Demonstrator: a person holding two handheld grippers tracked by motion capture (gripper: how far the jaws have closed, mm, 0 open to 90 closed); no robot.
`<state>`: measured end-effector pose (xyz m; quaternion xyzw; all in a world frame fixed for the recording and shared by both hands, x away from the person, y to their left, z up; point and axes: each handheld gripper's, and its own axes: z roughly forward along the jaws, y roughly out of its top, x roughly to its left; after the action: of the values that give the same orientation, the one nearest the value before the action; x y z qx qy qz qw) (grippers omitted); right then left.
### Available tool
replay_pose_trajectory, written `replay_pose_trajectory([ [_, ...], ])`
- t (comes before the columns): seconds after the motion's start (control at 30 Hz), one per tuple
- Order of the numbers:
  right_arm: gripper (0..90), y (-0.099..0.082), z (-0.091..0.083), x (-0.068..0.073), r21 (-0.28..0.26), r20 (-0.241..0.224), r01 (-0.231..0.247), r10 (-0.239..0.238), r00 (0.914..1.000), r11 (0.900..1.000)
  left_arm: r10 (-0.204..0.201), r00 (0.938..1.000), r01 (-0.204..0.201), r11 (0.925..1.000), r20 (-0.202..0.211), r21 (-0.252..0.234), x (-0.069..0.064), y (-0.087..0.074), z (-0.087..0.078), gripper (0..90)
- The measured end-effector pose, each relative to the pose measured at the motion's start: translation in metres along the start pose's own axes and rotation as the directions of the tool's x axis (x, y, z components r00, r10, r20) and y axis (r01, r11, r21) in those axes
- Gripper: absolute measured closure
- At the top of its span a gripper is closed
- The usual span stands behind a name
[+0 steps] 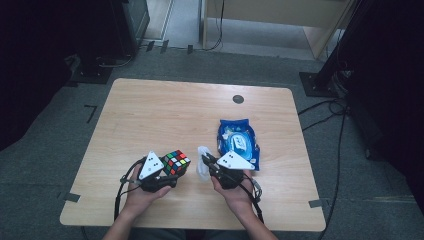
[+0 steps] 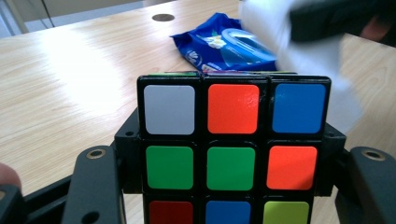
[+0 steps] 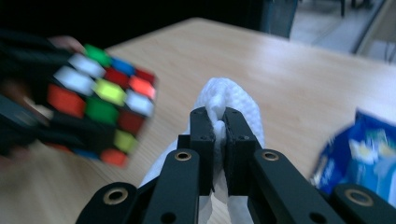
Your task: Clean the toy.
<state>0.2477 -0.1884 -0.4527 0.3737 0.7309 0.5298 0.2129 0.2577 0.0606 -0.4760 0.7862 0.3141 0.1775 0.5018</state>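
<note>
- The wooden worktop point(image 1: 165, 110) is carrying everything, with a small dark round disc point(image 1: 238, 99) sitting near its far edge.
- A blue wet-wipe pack point(image 1: 238, 141) is lying flat toward the right of the worktop, its pale oval lid facing up; the printing on it is too small and blurred to read.
- The left claw point(image 1: 167, 172) is sitting near the front edge at the left, in the person's left hand point(image 1: 145, 192), with a grey three-cornered plate on top. Its jaws are clamping a colour-sticker puzzle cube point(image 2: 232, 154) from both sides.
- The cube is being held just above the worktop, left of the pack. In the left gripper view the face toward the camera is showing white, orange and blue across the top row, then green, green and orange. No brand mark is showing on the stickers.
- The right claw point(image 3: 215, 140) is hanging just right of the cube, in the right hand point(image 1: 235, 192). Its jaws are pinching together on a white wipe point(image 3: 229, 100).
- The wipe is bunching up above the jaw tips and trailing below them, between the cube and the pack.
</note>
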Motion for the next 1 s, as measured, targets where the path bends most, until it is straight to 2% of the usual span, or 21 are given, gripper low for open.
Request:
replay_pose_trajectory([
  [0.13,85.5,0.013,-0.010,0.012,-0.070,-0.068,0.016,-0.021,0.9975,0.9974,0.017,0.9996,-0.017,0.9998,0.022,0.005,-0.009,0.000,0.004,34.0],
  [0.23,85.4,0.019,-0.014,0.022,-0.097,-0.117,0.022,-0.033,0.9926,0.9951,0.034,0.9987,-0.034,0.9994,0.039,0.009,-0.017,0.001,0.008,34.0],
  [0.33,85.4,0.020,-0.013,0.029,-0.100,-0.146,0.032,-0.047,0.9881,0.9944,0.050,0.9973,-0.051,0.9987,0.053,0.003,-0.024,0.002,0.009,34.1],
  [0.5,85.3,0.015,-0.006,0.036,-0.075,-0.182,0.043,-0.056,0.9817,0.9963,0.068,0.9953,-0.067,0.9977,0.069,-0.008,-0.029,0.004,0.008,34.0],
  [0.73,85.1,0.010,-0.001,0.034,-0.065,-0.173,0.042,-0.053,0.9835,0.9970,0.101,0.9925,-0.100,0.9947,0.068,-0.021,-0.034,0.005,0.006,34.1],
  [0.83,85.1,0.007,0.000,0.028,-0.064,-0.135,0.050,-0.058,0.9891,0.9967,0.103,0.9925,-0.101,0.9943,0.066,-0.034,-0.033,0.006,0.004,34.1],
  [1.0,85.1,0.001,0.003,0.010,-0.042,-0.076,0.015,-0.018,0.9970,0.9990,0.088,0.9940,-0.085,0.9950,0.065,-0.053,-0.028,0.008,-0.001,34.1],
])
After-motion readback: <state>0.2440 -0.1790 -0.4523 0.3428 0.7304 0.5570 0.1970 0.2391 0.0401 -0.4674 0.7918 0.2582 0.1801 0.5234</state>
